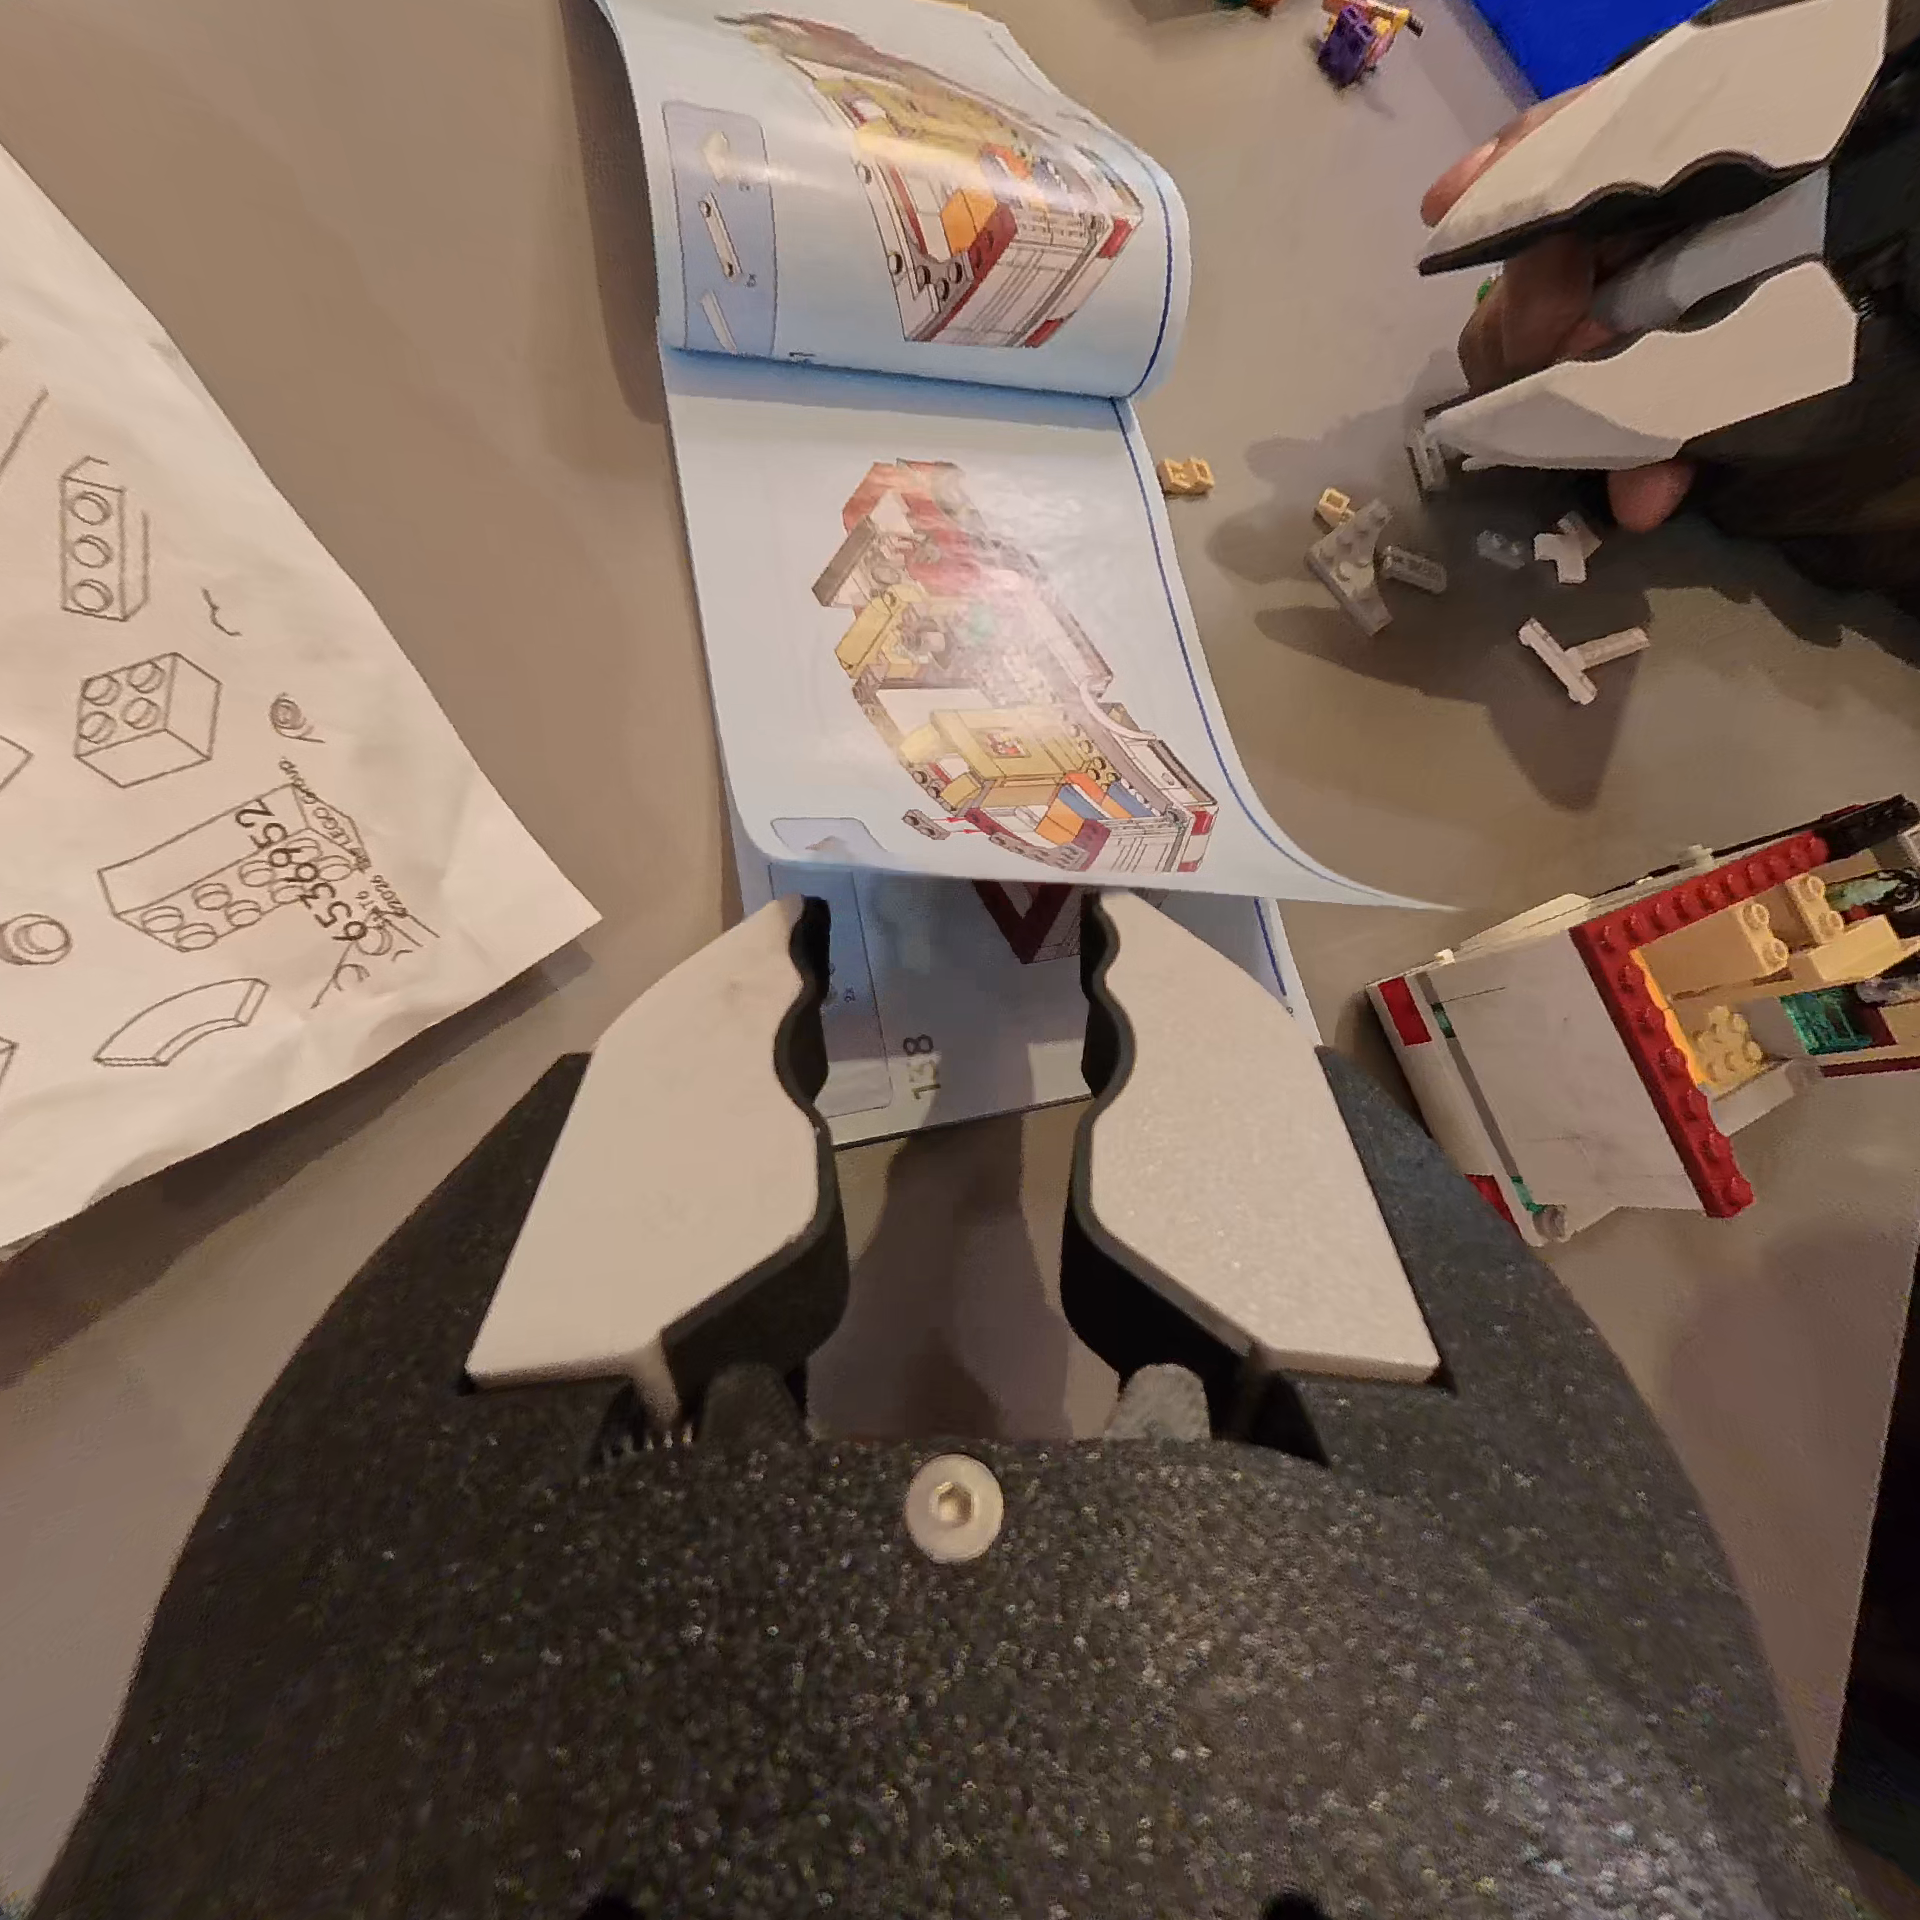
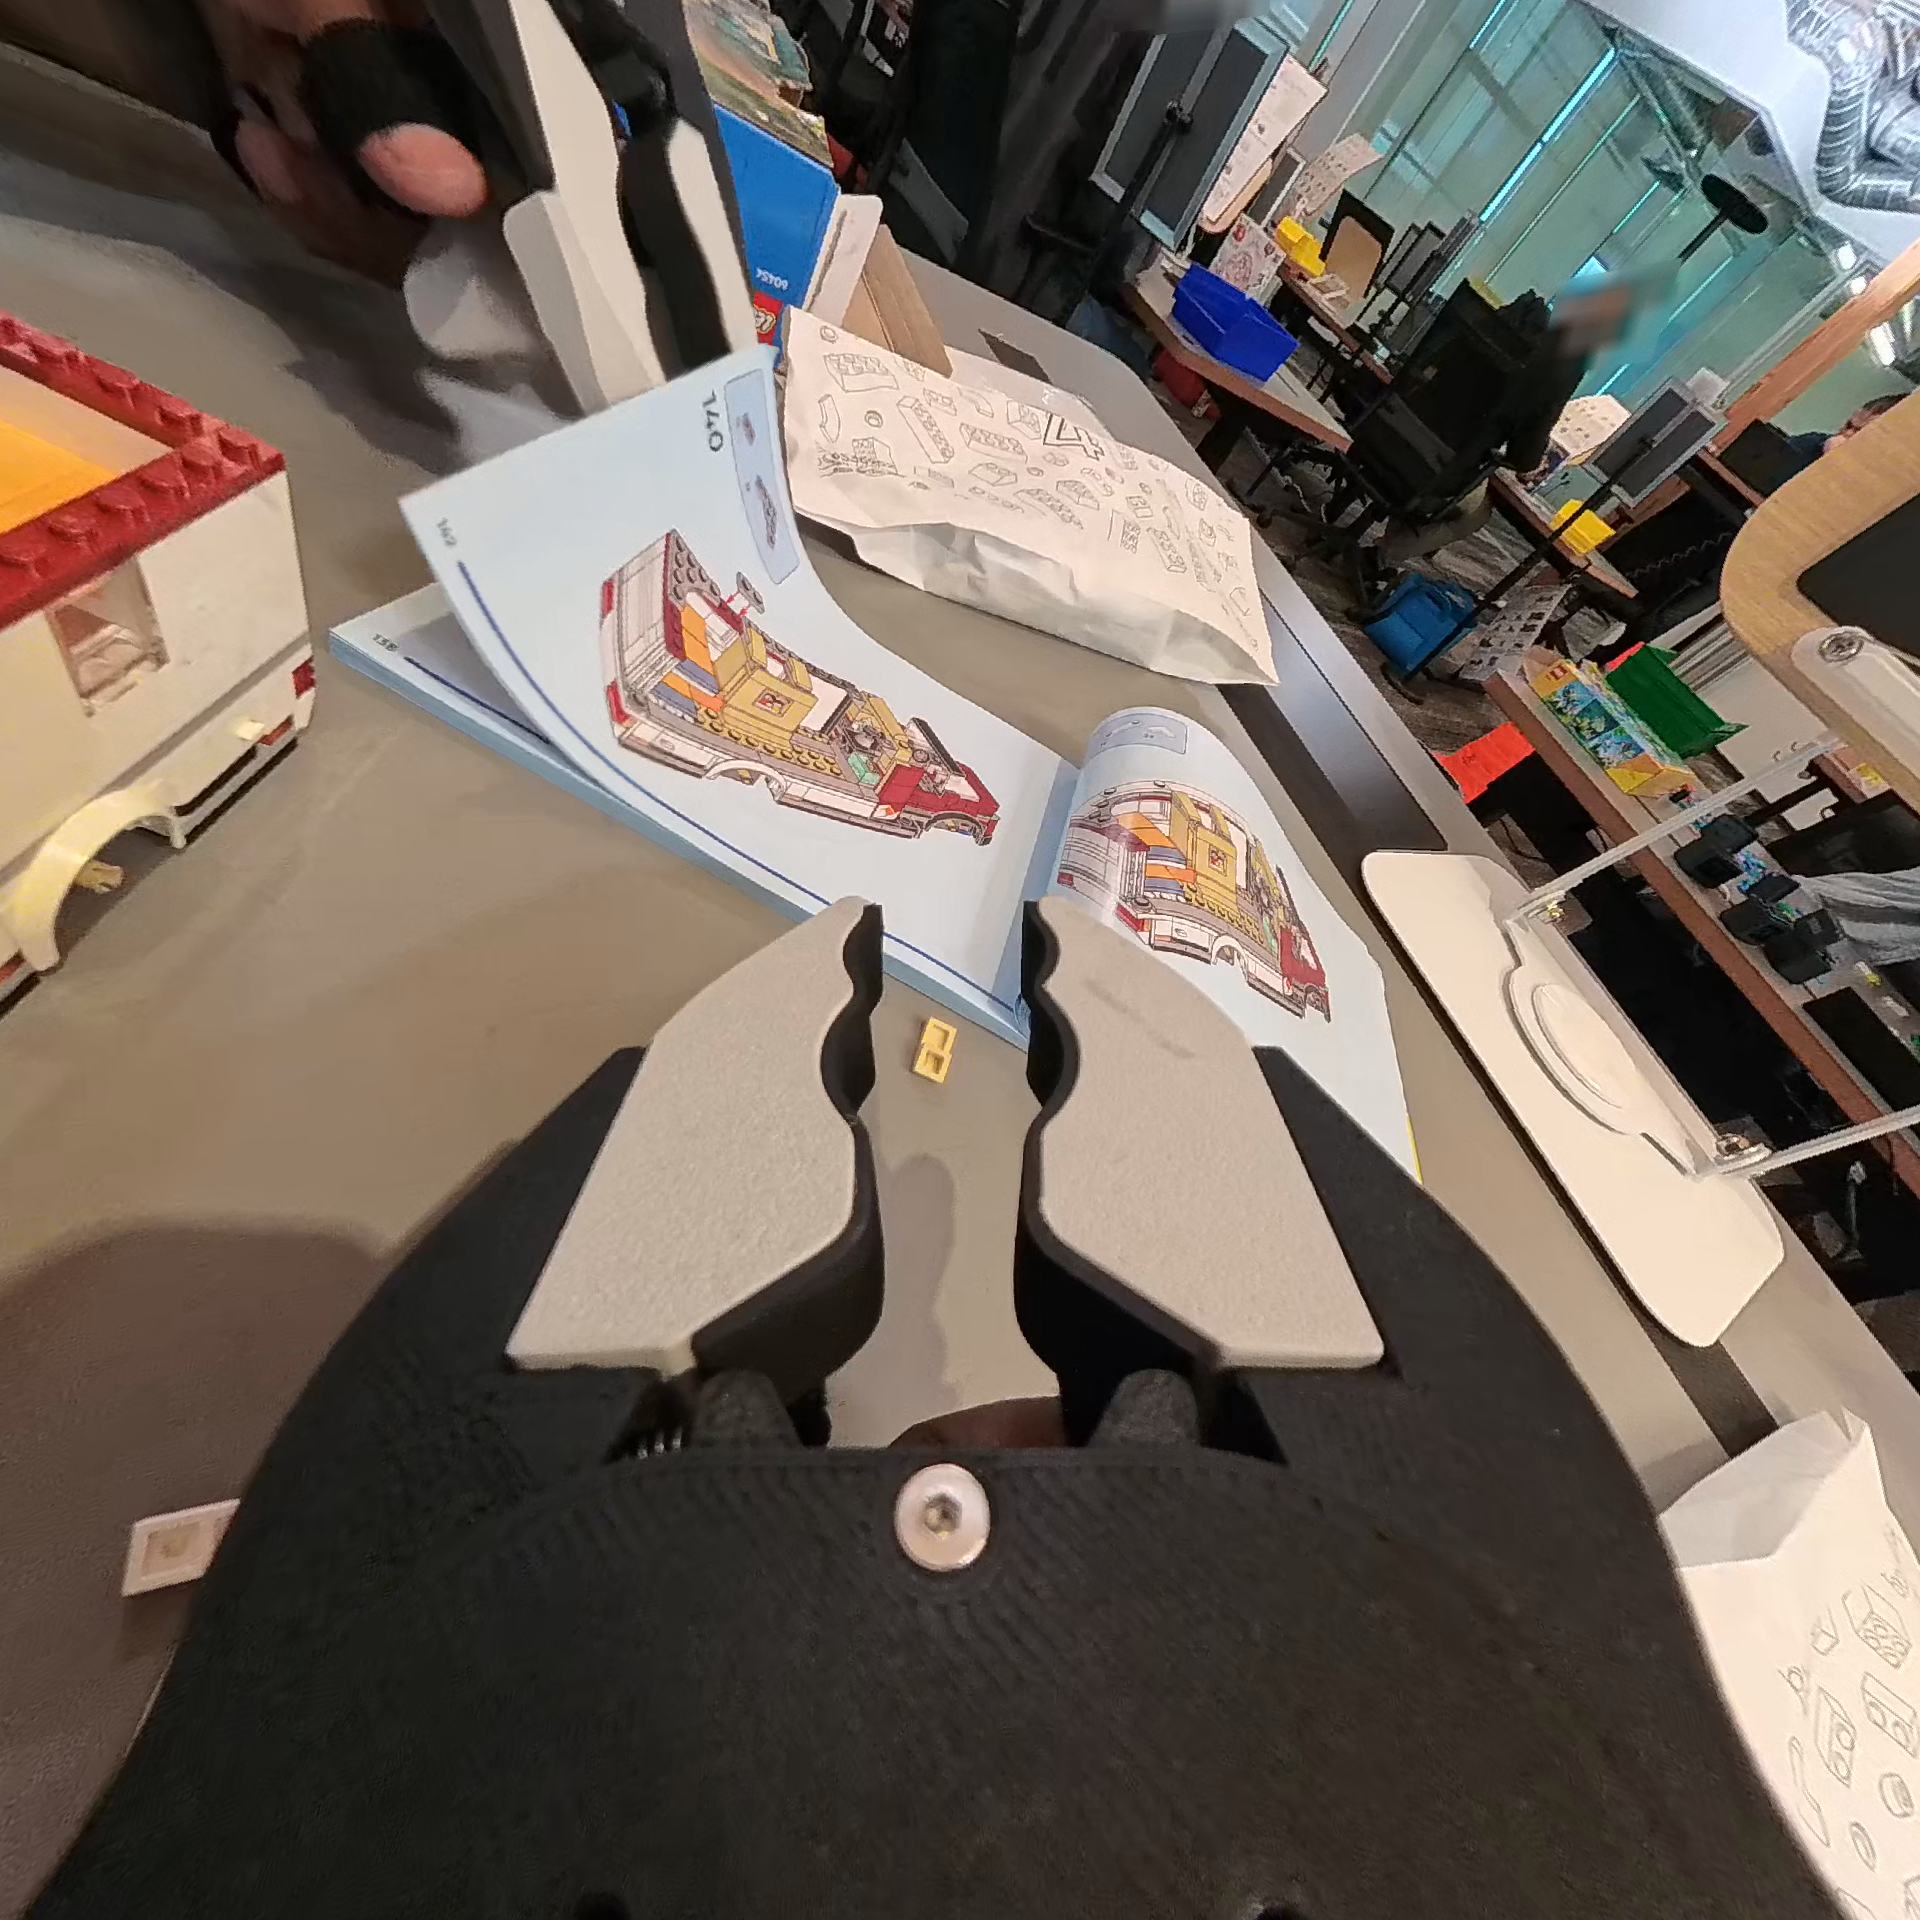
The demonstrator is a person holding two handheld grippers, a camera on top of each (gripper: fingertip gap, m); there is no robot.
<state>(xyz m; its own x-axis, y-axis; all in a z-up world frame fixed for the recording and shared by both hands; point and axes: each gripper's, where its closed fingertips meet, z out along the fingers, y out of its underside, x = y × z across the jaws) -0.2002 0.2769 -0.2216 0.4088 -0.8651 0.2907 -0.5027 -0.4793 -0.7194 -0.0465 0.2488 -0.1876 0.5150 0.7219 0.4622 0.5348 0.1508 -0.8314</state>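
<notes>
Instruction booklet (image 1: 935,644), glossy pale-blue paper, is lying open on the matte grey table (image 1: 416,312), one page curling up. Left gripper (image 1: 940,914) is hovering over its near edge, jaws apart, holding nothing. Right gripper (image 2: 951,925), likewise parted and unloaded, is hovering beside the booklet above a small yellow brick (image 2: 935,1049). A part-built red-and-white brick vehicle (image 1: 1621,1049) and loose grey pieces (image 1: 1455,571) are lying to the booklet's right, a printed paper bag (image 1: 187,707) to its left.

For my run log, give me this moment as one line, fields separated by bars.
left hand-held gripper: open, at lifted booklet page | right hand-held gripper: open, above small yellow brick | brick camper model beside booklet
</notes>
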